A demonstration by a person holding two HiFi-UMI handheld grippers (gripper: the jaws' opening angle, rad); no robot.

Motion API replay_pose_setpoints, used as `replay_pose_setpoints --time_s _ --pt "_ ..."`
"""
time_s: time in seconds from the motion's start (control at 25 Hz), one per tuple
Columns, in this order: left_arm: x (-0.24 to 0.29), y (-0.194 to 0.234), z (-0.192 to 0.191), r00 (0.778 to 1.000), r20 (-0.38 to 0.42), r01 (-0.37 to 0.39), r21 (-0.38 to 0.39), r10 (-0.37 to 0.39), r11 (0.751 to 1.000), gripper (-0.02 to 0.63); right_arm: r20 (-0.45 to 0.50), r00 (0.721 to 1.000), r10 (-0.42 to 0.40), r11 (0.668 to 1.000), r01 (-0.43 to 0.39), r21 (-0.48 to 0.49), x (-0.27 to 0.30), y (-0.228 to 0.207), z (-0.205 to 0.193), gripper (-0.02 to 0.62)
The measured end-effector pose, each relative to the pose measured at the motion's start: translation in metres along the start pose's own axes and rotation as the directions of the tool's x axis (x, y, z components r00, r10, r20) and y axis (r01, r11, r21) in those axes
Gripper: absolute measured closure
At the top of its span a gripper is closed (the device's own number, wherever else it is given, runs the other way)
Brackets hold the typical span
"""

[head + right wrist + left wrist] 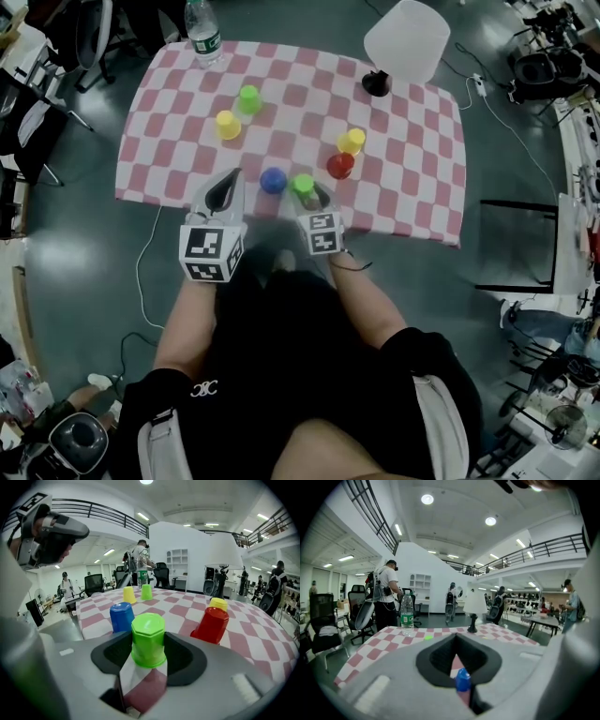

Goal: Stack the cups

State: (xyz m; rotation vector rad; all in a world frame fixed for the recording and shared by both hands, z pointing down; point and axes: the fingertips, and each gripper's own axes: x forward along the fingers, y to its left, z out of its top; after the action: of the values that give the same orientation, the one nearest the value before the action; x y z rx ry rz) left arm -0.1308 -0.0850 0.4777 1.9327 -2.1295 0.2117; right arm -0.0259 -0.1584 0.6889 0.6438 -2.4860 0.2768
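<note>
Six upturned cups stand on the checkered table [422,202]. A green cup [303,184] [148,639] stands near the front edge between the jaws of my right gripper [314,199] [149,654], which close on its sides. Just left of it is a blue cup [273,180] [122,616]. A red cup [340,166] [212,624] and a yellow cup [352,141] [218,603] stand to the right. Another yellow cup [228,124] and a green cup [248,97] sit farther back on the left. My left gripper [232,180] [456,636] is shut and empty, left of the blue cup [462,680].
A water bottle [202,33] [407,612] stands at the table's far left corner and a lamp with a white shade [405,42] [474,609] at the far right. Chairs and cables surround the table. People stand in the hall behind.
</note>
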Motion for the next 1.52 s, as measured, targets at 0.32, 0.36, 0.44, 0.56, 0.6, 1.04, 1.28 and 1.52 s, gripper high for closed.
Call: replay_pose_setpoints --time_s 0.32,0.36,0.44,0.56,0.6,1.04,1.28,1.52 --pt "-0.004 0.005 0.001 1.0 0.004 -0.013 -0.011 0.013 1.0 0.607 0.036 0.999 0.019 0.998 -0.021 0.064 -0.002 -0.005 0.003 0.365" --pt "-0.004 0.005 0.002 1.0 0.004 -0.012 -0.011 0.012 1.0 0.607 0.05 0.999 0.017 0.996 -0.021 0.083 -0.005 -0.007 0.006 0.345" --pt "-0.004 0.005 0.003 1.0 0.007 -0.011 -0.009 0.011 1.0 0.607 0.092 0.996 0.009 0.996 -0.017 0.093 -0.012 -0.009 0.014 0.333" --pt "-0.002 0.006 0.006 1.0 0.013 -0.006 -0.003 0.006 1.0 0.607 0.166 0.986 -0.011 0.996 -0.004 0.092 -0.025 -0.011 0.04 0.333" --pt "-0.002 0.006 0.007 1.0 0.015 -0.005 -0.002 0.005 1.0 0.607 0.191 0.981 -0.017 0.996 -0.001 0.093 -0.03 -0.011 0.053 0.333" --pt "0.01 0.013 0.025 0.998 0.057 0.017 -0.016 -0.017 1.0 0.607 0.459 0.872 -0.171 0.985 0.145 0.093 -0.1 -0.028 0.209 0.578" --pt "0.018 0.015 0.041 0.996 0.082 0.037 0.004 -0.037 0.999 0.607 0.505 0.837 -0.212 0.977 0.183 0.106 -0.116 -0.025 0.24 0.597" --pt "0.021 0.026 0.049 0.995 0.088 0.052 0.017 -0.054 0.998 0.607 0.507 0.831 -0.227 0.972 0.221 0.074 -0.107 -0.012 0.246 0.597"
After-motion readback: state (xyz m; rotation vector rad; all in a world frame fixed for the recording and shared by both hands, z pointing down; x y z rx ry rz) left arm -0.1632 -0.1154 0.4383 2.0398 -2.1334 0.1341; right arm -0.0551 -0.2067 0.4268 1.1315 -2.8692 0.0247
